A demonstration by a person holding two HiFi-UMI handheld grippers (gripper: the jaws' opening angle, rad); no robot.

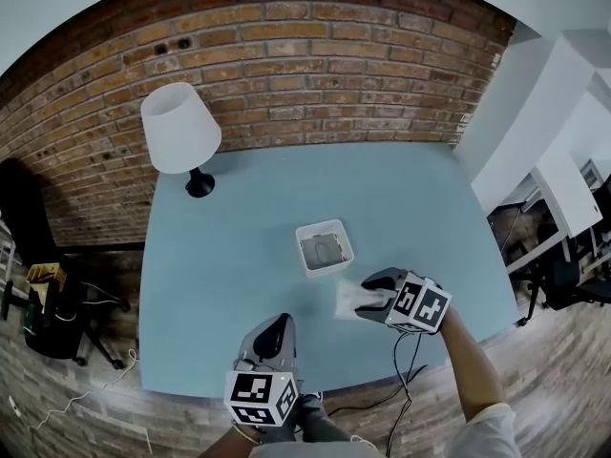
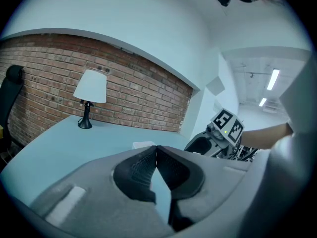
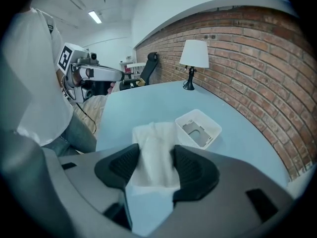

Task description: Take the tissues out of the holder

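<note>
The white tissue holder (image 1: 325, 247) stands open-topped in the middle of the pale blue table (image 1: 220, 265), its grey bottom showing. My right gripper (image 1: 367, 297) is just in front of it and to its right, above the table, shut on a flat white stack of tissues (image 1: 349, 300). In the right gripper view the tissues (image 3: 153, 133) lie between both pads, with the holder (image 3: 199, 128) beyond them. My left gripper (image 1: 277, 326) hovers at the table's front edge, its jaws shut with nothing in them (image 2: 156, 150).
A white-shaded lamp (image 1: 181, 132) on a black foot stands at the table's back left, before a brick wall (image 1: 315, 55). A dark chair (image 1: 24, 208) and a cluttered stand are on the floor at left; white desks (image 1: 563, 189) stand at right.
</note>
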